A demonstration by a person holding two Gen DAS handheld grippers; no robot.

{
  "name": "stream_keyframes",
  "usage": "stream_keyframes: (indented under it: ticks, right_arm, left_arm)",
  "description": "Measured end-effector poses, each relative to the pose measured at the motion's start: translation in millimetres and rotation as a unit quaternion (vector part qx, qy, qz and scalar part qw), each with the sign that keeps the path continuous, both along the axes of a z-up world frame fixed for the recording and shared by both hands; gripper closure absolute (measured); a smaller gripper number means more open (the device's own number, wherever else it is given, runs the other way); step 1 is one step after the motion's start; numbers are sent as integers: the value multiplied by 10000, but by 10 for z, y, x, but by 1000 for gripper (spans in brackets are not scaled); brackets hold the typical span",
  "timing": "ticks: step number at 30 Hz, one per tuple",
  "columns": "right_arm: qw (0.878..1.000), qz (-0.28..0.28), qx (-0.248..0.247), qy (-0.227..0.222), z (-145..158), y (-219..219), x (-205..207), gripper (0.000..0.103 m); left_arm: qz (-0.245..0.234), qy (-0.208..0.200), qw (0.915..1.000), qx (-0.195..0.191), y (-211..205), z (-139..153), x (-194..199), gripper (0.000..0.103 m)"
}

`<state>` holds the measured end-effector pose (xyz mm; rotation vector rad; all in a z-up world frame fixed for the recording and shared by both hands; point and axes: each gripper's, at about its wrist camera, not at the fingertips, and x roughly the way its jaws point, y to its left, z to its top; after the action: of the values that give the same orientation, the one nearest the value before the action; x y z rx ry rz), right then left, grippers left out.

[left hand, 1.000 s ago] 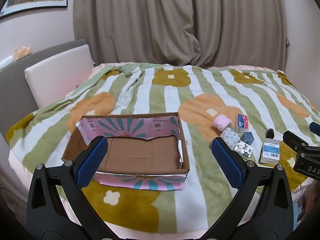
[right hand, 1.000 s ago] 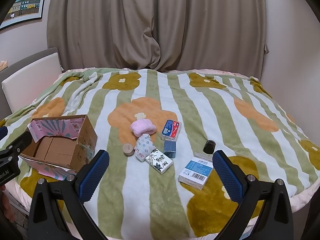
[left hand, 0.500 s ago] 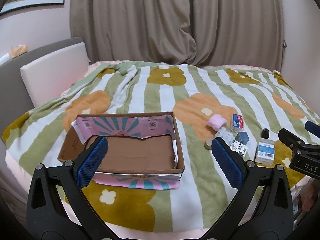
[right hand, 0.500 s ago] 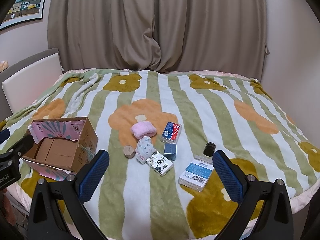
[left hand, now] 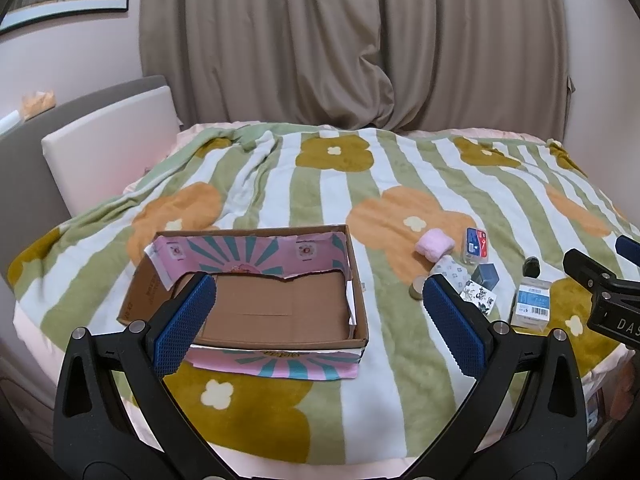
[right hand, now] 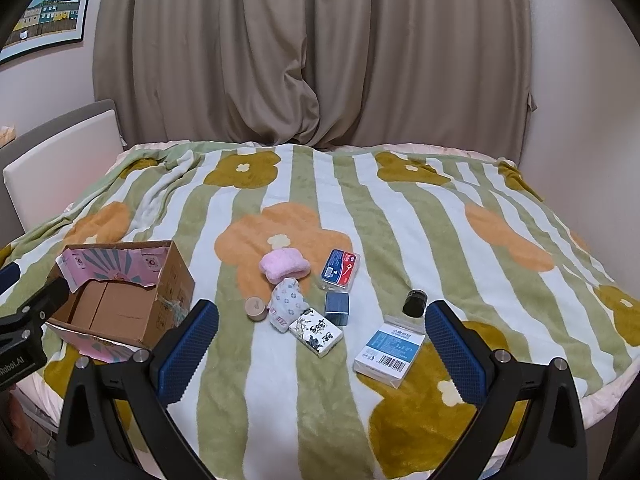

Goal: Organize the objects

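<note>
An open, empty cardboard box (left hand: 276, 308) (right hand: 120, 304) with pink flaps sits on the bed's left front. To its right lie small items: a pink cloth (right hand: 284, 265), a red-blue card pack (right hand: 340, 270), a round wooden piece (right hand: 256, 308), a patterned pouch (right hand: 286, 304), a floral packet (right hand: 316, 331), a dark blue cube (right hand: 337, 308), a black jar (right hand: 415, 302) and a blue-white carton (right hand: 390, 354). My left gripper (left hand: 320, 324) is open and empty in front of the box. My right gripper (right hand: 322, 352) is open and empty, in front of the items.
A striped floral blanket (right hand: 400, 216) covers the bed. Beige curtains (right hand: 312, 52) hang behind. A white headboard cushion (left hand: 108, 148) stands at the left. The bed's front edge is just below both grippers.
Both grippers have drawn back and up a little from the bed, so box and items look smaller and farther. Nothing on the bed has moved.
</note>
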<state>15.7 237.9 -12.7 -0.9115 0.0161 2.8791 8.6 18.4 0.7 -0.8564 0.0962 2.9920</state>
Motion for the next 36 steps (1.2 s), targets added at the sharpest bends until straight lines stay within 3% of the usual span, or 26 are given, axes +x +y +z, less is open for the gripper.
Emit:
stream_keyframes:
  ticks: [36]
  right_arm:
    - [10000, 49, 53, 37, 60, 45, 60, 0]
  left_arm:
    - [-209, -91, 9995, 226, 55, 48, 20, 0]
